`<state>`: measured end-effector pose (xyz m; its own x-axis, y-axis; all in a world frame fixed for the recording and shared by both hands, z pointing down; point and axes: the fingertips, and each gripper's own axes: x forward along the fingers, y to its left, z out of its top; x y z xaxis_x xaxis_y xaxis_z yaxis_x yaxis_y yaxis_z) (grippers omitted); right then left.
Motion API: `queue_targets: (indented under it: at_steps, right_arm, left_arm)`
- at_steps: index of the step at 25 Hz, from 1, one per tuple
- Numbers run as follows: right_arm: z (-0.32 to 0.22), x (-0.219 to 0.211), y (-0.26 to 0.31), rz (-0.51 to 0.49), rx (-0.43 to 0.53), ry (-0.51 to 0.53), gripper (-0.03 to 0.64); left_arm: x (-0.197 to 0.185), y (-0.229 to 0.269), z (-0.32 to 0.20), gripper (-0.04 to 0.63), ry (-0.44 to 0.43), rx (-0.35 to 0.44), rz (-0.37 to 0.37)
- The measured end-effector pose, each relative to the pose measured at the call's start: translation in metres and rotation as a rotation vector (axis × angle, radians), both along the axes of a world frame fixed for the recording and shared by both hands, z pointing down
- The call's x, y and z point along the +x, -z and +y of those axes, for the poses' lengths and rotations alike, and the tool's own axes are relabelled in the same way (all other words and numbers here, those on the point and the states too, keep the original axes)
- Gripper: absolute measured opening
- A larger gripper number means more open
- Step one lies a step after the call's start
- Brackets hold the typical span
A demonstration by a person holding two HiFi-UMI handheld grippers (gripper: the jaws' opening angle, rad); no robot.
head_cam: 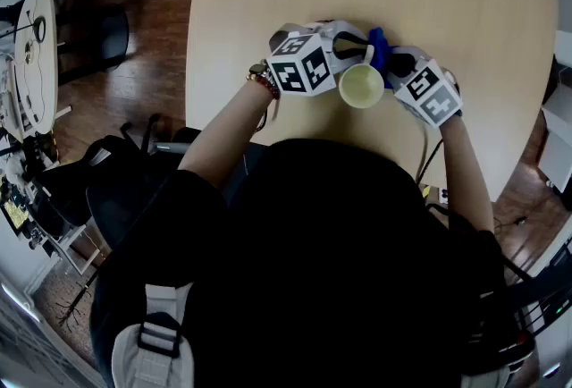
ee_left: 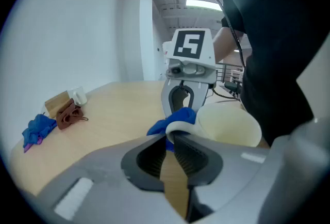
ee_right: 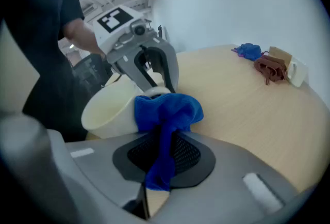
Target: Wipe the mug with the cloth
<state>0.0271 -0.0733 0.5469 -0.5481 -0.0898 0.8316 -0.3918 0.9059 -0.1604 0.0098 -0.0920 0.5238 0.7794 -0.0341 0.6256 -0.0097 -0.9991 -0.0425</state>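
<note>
Left fingers [ee_left: 195,158] closed on the handle [ee_left: 178,127] of the cream mug [head_cam: 361,87], near the table [head_cam: 447,2] front edge. Right fingers [ee_right: 190,155] pinch the blue cloth [ee_right: 167,109] against its outer wall. Wipe looks underway; inside likely undone.

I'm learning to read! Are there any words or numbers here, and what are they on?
None can be read.
The left gripper and right gripper bear only black-and-white square patterns, no letters.
The mug and cloth are plain.
The far brown box is too small to tell.
</note>
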Motion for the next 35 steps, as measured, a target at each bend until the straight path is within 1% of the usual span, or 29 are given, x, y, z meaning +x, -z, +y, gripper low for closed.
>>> queue_targets:
  at_steps: [4, 7, 10, 12, 15, 17, 19, 21, 25, 28, 31, 33, 35]
  right_arm:
    - [-0.001, -0.006, -0.005, -0.007, 0.005, -0.051, 0.057]
    - [-0.002, -0.001, 0.009, -0.075, -0.039, -0.137, 0.057]
    - [-0.004, 0.010, 0.034, -0.190, -0.067, -0.236, 0.057]
    - [-0.005, 0.017, 0.050, -0.254, -0.069, -0.287, 0.057]
    - [-0.009, 0.023, 0.067, -0.318, -0.083, -0.345, 0.057]
    - [-0.009, 0.019, 0.070, -0.357, -0.113, -0.369, 0.057]
    - [-0.007, 0.011, 0.065, -0.374, -0.152, -0.371, 0.057]
    - [-0.005, 0.002, 0.052, -0.362, -0.180, -0.363, 0.057]
    - [-0.010, -0.003, 0.029, -0.314, -0.207, -0.360, 0.057]
    - [-0.008, -0.004, 0.012, -0.240, -0.208, -0.330, 0.057]
    - [-0.008, -0.004, -0.001, -0.180, -0.187, -0.322, 0.057]
    - [-0.010, -0.003, -0.002, -0.167, -0.173, -0.327, 0.057]
    - [-0.009, -0.002, 0.003, -0.191, -0.184, -0.342, 0.057]
  left_arm:
    - [-0.007, -0.001, 0.000, 0.051, 0.080, -0.023, 0.010]
    - [-0.016, 0.000, -0.003, 0.049, 0.177, -0.032, 0.022]
    - [-0.026, -0.001, -0.009, 0.049, 0.303, -0.033, 0.031]
    - [-0.035, -0.002, -0.013, 0.049, 0.411, -0.043, 0.032]
    - [-0.050, 0.001, -0.019, 0.042, 0.562, -0.065, 0.037]
    - [-0.057, 0.004, -0.020, 0.041, 0.622, -0.062, 0.033]
    - [-0.061, 0.003, -0.019, 0.041, 0.654, -0.050, 0.019]
    - [-0.064, -0.002, -0.018, 0.042, 0.675, -0.050, 0.006]
    - [-0.063, -0.003, -0.019, 0.040, 0.686, -0.067, 0.025]
    - [-0.063, 0.003, -0.018, 0.038, 0.678, -0.054, 0.021]
    - [-0.063, 0.005, -0.017, 0.037, 0.681, -0.050, 0.023]
    - [-0.063, 0.006, -0.018, 0.037, 0.684, -0.046, 0.023]
    - [-0.063, 0.007, -0.019, 0.037, 0.688, -0.038, 0.022]
